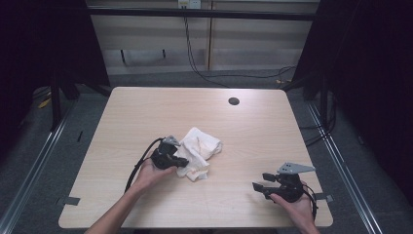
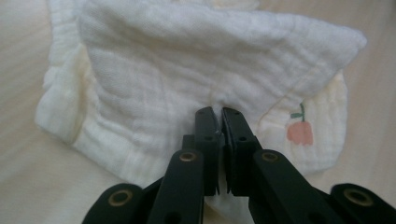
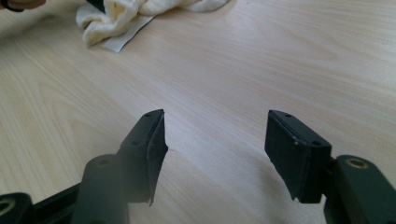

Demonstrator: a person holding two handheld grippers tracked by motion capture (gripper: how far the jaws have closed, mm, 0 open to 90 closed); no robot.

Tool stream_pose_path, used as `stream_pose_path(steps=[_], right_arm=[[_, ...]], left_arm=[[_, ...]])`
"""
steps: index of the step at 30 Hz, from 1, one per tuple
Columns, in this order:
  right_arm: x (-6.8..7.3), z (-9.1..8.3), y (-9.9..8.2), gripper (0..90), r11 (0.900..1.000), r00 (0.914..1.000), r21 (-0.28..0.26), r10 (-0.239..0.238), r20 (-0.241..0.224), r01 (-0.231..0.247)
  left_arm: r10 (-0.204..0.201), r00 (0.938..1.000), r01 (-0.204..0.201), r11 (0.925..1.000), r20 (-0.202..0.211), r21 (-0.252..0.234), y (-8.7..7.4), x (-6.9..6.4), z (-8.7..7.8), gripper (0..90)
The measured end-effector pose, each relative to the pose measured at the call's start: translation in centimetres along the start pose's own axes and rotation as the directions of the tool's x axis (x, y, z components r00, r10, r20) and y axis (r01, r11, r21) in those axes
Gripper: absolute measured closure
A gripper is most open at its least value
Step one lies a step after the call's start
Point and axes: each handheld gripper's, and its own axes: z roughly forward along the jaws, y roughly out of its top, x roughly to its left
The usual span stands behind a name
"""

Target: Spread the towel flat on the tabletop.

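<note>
A crumpled white cloth (image 1: 200,147) with a small pink flower print lies near the middle of the wooden table (image 1: 146,112). My left gripper (image 1: 181,161) sits at the cloth's left edge. In the left gripper view the cloth (image 2: 187,60) spreads out ahead, and my left gripper (image 2: 218,113) is shut on a raised fold of it. My right gripper (image 1: 260,181) rests near the table's front right corner, apart from the cloth. Seen in the right gripper view, that gripper (image 3: 215,128) stands open over bare wood, with the cloth (image 3: 116,16) far off at the top left.
A dark round cable hole (image 1: 234,101) sits near the table's far edge. Black cables (image 1: 195,63) run over the floor behind the table. Metal rails (image 1: 341,165) flank both sides of the table.
</note>
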Motion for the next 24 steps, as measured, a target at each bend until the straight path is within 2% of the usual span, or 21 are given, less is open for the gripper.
stream_pose_path(steps=[4,7,10,11,13,15,16,17,18,20,22,24], right_arm=[[0.0,0.1,0.0,37.6,1.0,1.0,-0.003,-0.001,-0.003,0.001],[0.0,0.1,0.0,37.5,0.9999,0.9999,0.01,-0.003,0.014,0.003],[0.1,0.0,0.0,37.4,1.0,0.9998,0.005,-0.004,0.018,0.004],[0.1,-0.1,0.0,37.4,1.0,0.9999,0.003,-0.001,0.015,0.001],[0.1,-0.1,0.0,37.4,1.0,0.9999,0.005,-0.004,0.016,0.004],[0.2,-0.1,0.0,37.4,1.0,0.9999,0.004,-0.002,0.015,0.002],[0.2,0.0,0.0,37.5,1.0,0.9999,0.004,-0.006,0.016,0.005],[0.2,0.0,0.0,37.4,1.0,0.9999,0.004,-0.006,0.014,0.006],[0.2,0.0,0.0,37.4,1.0,0.9999,0.007,-0.002,0.016,0.002],[0.2,-0.1,0.0,37.1,1.0,0.9998,0.004,-0.003,0.02,0.003],[0.1,-0.3,0.0,37.0,1.0,0.9998,-0.008,0.005,0.021,-0.004],[0.0,-0.4,0.0,37.0,0.9999,0.9996,-0.012,0.006,0.028,-0.006]], left_arm=[[0.015,0.9998,-0.015,0.9999,-0.017,-0.005,-0.5,-1.4,-0.1,85.5],[-0.012,0.9999,0.012,0.9998,0.01,-0.016,-1.0,-2.0,-0.2,85.2],[0.002,0.9997,-0.002,0.9998,0.023,-0.02,-1.7,-2.7,-0.5,85.0],[0.0,0.9996,0.001,0.9999,0.028,-0.012,-1.8,-2.9,-0.7,84.8],[-0.004,0.9992,0.006,0.9996,0.041,-0.026,-2.3,-3.2,-0.8,83.5],[0.01,0.9986,-0.009,0.9997,0.052,-0.025,-2.3,-3.3,-0.9,79.0],[0.005,0.9984,-0.004,0.9995,0.056,-0.03,-2.3,-3.4,-0.9,74.9],[0.007,0.9992,-0.005,0.9989,0.04,-0.046,-2.3,-3.5,-1.0,69.8],[0.037,0.9993,-0.036,0.9975,0.009,-0.061,-2.2,-3.9,-1.3,64.0],[0.049,0.9983,-0.046,0.9951,0.03,-0.087,-1.9,-4.3,-2.0,56.5],[0.06,0.9979,-0.058,0.993,0.024,-0.103,-1.7,-4.5,-2.8,55.5],[0.061,0.9956,-0.052,0.9918,0.071,-0.116,-1.9,-4.6,-3.8,58.4]])
